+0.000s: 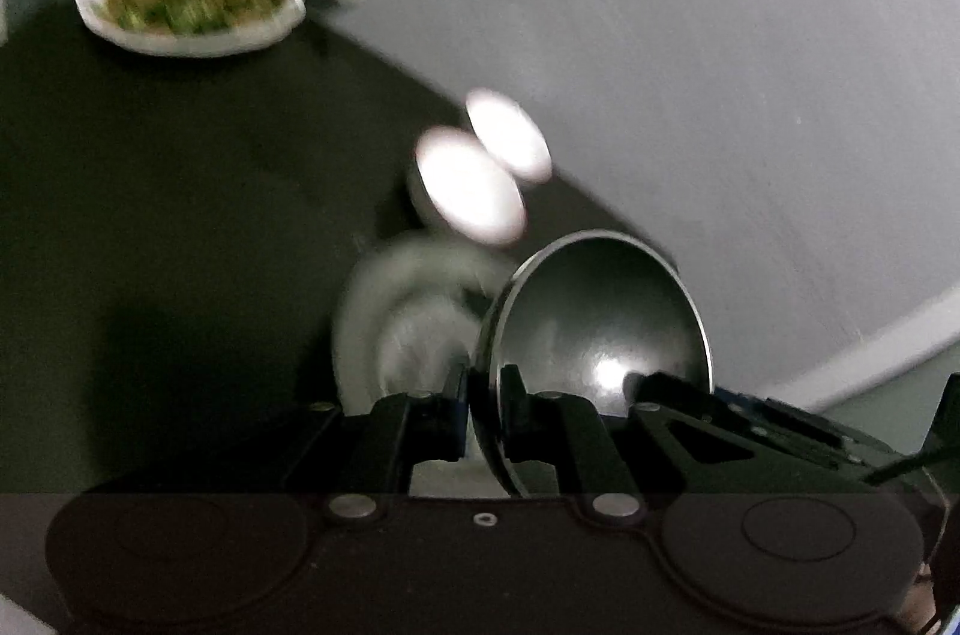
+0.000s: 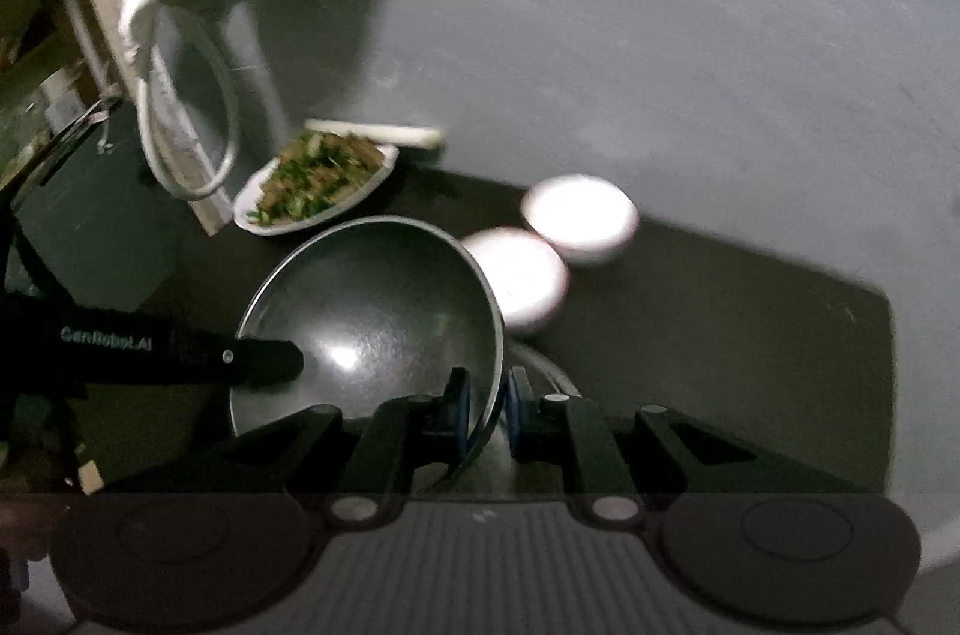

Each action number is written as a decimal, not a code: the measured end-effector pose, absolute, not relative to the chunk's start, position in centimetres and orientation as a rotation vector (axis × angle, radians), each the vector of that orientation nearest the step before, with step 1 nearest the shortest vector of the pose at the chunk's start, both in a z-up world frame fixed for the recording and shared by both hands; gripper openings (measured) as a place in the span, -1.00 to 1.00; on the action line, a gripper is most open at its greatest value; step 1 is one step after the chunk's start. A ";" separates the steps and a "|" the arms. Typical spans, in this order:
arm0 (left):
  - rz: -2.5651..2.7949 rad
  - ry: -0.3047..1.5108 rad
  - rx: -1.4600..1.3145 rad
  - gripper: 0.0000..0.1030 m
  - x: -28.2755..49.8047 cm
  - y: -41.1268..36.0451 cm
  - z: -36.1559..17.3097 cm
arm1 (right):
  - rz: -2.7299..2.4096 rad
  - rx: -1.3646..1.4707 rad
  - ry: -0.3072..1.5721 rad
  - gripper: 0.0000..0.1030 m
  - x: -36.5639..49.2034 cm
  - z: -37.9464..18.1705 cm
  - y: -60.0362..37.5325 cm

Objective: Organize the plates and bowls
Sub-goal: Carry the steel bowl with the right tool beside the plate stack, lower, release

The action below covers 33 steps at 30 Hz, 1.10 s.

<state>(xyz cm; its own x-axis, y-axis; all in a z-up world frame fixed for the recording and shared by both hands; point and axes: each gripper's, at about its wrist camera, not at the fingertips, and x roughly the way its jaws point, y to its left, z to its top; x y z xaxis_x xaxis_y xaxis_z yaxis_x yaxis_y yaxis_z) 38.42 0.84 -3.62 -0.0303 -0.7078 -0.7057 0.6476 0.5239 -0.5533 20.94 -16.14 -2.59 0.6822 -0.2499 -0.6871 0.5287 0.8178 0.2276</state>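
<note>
Above the dark table (image 2: 750, 335), a steel bowl (image 2: 372, 311) is held tilted, its rim pinched on opposite sides by the left gripper (image 1: 485, 407) and the right gripper (image 2: 487, 410). Two white bowls (image 2: 579, 215) are set just beyond it, touching, and a plate of greens (image 2: 318, 185) is seen farther off.

metal bowl (image 2: 372, 311): shiny silver-grey
two small bowls (image 2: 579, 215): white
plate (image 2: 318, 185): white, with green and brown food
worktop (image 2: 720, 305): dark
wall (image 2: 660, 5): pale grey
</note>
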 end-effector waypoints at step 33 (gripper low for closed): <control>-1.105 1.422 0.256 -0.80 27.7 -3.0 -7.7 | -0.469 0.763 0.850 -0.74 7.3 -8.9 -17.1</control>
<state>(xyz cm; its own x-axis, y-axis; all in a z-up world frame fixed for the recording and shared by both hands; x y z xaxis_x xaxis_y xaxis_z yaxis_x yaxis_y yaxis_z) 27.73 -2.97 -7.72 -0.2205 -0.4521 -0.8643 0.7258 0.5159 -0.4550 7.27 -17.09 -8.90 0.5855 -0.0740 -0.8073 0.6439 0.6474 0.4077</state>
